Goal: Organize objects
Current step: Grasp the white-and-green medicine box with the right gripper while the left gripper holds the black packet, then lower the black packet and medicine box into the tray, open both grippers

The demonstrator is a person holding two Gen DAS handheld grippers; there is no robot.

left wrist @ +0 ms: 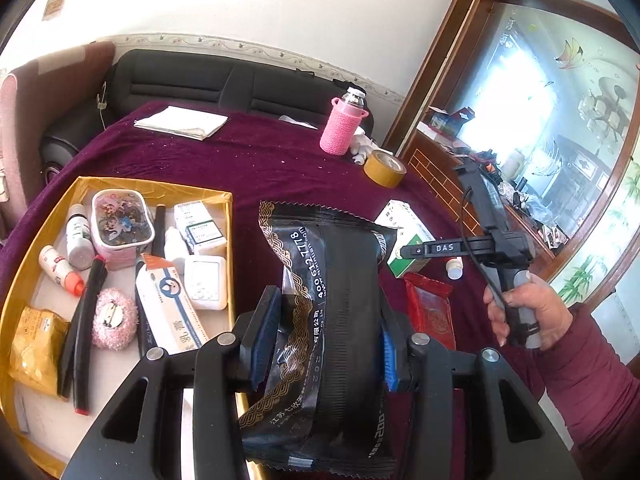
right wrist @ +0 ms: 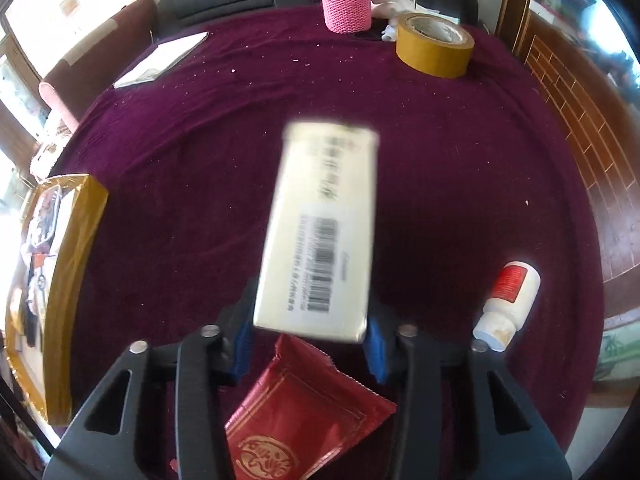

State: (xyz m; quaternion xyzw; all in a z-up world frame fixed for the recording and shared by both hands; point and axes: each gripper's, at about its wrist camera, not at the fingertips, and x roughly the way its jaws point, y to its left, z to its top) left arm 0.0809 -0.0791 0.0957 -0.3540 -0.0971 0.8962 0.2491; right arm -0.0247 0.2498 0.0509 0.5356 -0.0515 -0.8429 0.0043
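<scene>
My left gripper [left wrist: 326, 336] is shut on a black packet with gold pattern [left wrist: 328, 308], held above the purple cloth just right of the gold tray [left wrist: 230, 240]. The tray holds several small bottles, boxes, pens and a pink tin. My right gripper [right wrist: 306, 340] is shut on a white box with a barcode [right wrist: 320, 232], lifted off the cloth and blurred; in the left wrist view the box [left wrist: 408, 240] shows green and white at the gripper's tip. A red packet [right wrist: 304, 420] lies under the right gripper. A small white bottle [right wrist: 506, 306] lies on its side to the right.
A pink knitted flask [left wrist: 342, 128], a roll of yellow tape [right wrist: 434, 46] and a white paper pad [left wrist: 182, 122] stand at the table's far side. A black sofa is behind. A wooden mirror cabinet stands to the right. The tray's edge [right wrist: 64, 280] shows at left.
</scene>
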